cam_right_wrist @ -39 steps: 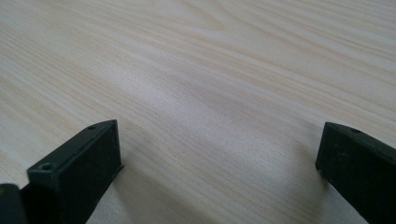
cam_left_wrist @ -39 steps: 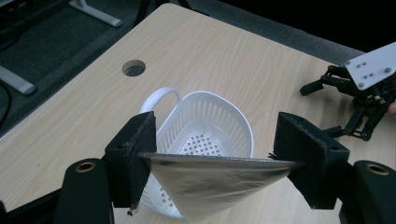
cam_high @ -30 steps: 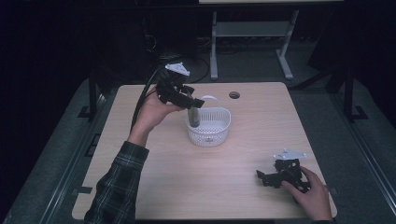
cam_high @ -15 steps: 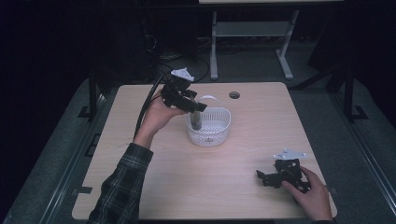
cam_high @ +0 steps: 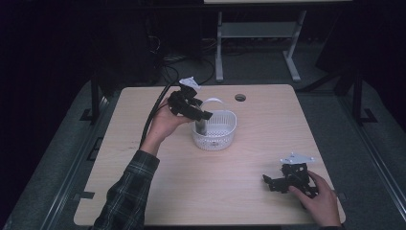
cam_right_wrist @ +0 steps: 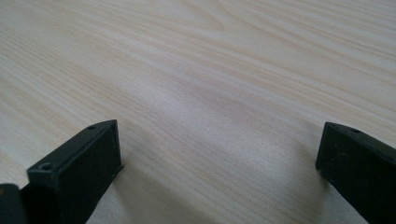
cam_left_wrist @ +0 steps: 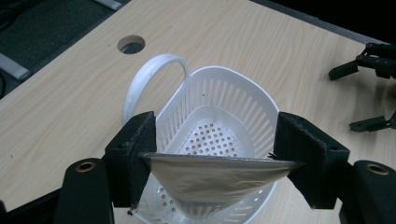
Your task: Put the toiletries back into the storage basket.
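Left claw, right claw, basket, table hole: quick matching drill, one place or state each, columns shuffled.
Things:
1. left claw
2. right claw
3. white basket
4. round hole in the table

States or places:
A. open, low over bare wood near the table's right front corner
B. near the far edge, beyond the basket
C. shut on a silvery foil pouch above the basket
D. standing mid-table, handle towards the far side

Pairs: 1-C, 2-A, 3-D, 4-B
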Motion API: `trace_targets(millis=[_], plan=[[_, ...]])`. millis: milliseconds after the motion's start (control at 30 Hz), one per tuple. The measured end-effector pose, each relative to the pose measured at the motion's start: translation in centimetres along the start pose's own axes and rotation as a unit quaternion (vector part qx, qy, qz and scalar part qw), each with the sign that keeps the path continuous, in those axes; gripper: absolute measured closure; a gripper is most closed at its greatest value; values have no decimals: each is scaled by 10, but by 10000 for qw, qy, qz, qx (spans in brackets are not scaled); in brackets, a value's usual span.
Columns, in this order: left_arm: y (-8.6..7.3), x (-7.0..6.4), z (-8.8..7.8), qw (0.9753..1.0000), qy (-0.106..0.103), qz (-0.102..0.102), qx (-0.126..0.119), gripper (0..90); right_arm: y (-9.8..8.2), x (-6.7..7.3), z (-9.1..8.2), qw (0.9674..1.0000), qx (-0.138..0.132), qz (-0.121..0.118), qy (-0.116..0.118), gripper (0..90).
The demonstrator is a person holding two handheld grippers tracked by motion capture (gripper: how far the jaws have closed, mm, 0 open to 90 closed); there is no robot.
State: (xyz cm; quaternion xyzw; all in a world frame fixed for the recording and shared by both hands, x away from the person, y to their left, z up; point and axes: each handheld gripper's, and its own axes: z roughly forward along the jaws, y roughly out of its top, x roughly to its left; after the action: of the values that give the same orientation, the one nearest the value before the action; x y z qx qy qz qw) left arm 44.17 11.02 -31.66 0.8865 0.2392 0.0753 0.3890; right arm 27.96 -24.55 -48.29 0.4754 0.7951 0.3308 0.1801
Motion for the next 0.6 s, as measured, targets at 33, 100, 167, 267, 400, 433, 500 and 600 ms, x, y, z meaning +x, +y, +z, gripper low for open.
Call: trace_targets(millis=[33, 100, 167, 267, 400, 433, 500, 600], plan=[[-1, 0, 1, 10000, -6, -25, -15, 296, 0, 0, 0, 10000, 1, -3, -2, 0], [-3, 0, 3, 10000, 2, -19, 34, 296, 0, 0, 0, 10000, 1, -3, 0, 0], [-5, 0, 6, 10000, 9, -39, 29, 296, 0, 0, 0, 10000, 2, -3, -1, 0], [-8, 1, 9, 10000, 10, -19, 70, 296, 0, 0, 0, 10000, 2, -6, -1, 0], [-12, 1, 15, 9999, -5, -69, 105, 296, 0, 0, 0, 10000, 2, -5, 0, 0], [-13, 2, 15, 9999, 2, -47, 131, 296, 0, 0, 0, 10000, 2, -6, 0, 0], [-14, 2, 17, 9999, 18, -38, 146, 296, 0, 0, 0, 10000, 2, -6, 0, 0], [-16, 2, 19, 9998, 16, -39, 172, 296, 0, 0, 0, 10000, 2, -6, -2, 0]])
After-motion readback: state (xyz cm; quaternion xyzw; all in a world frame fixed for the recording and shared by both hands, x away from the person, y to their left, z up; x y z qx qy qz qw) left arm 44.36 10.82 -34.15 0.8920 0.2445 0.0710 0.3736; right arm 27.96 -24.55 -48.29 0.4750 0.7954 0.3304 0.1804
